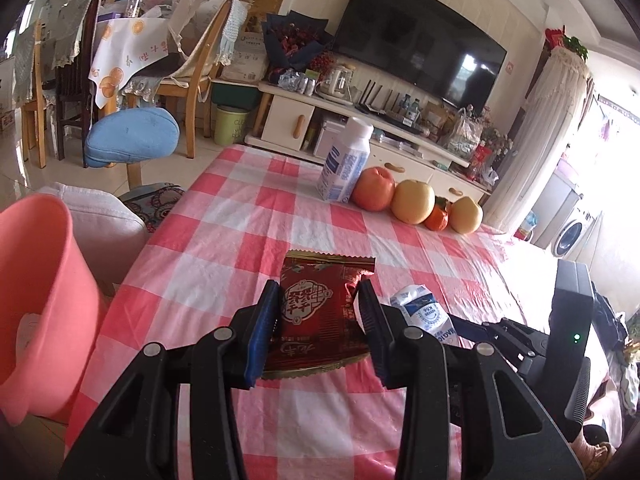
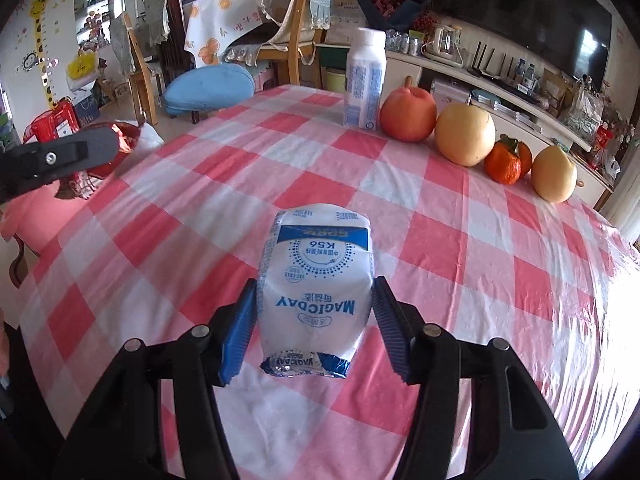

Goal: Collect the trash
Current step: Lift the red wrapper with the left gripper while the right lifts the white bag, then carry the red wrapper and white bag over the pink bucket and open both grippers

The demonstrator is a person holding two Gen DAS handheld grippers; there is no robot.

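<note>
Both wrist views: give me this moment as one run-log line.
left gripper: shut on red snack wrapper | right gripper: shut on white MAGICDAY pouch | pink bin: left of table | upright bottle, fruit: untouched

Left wrist view: low over the near part of the table (image 1: 224,216), looking forward along the left gripper (image 1: 318,292) toward the far edge and the television (image 1: 420,36) behind it; red wrapper (image 1: 316,308) close to the lens; pink bin (image 1: 40,300) beyond the table's left edge.

Right wrist view: same low, close stance, facing the same far edge along the right gripper (image 2: 316,292); white packet (image 2: 316,276) close up.

Shared: checked tablecloth, bottle (image 1: 344,160) (image 2: 365,80), fruit row (image 1: 414,202) (image 2: 464,134) at the far edge; each view catches the other gripper at its side.
</note>
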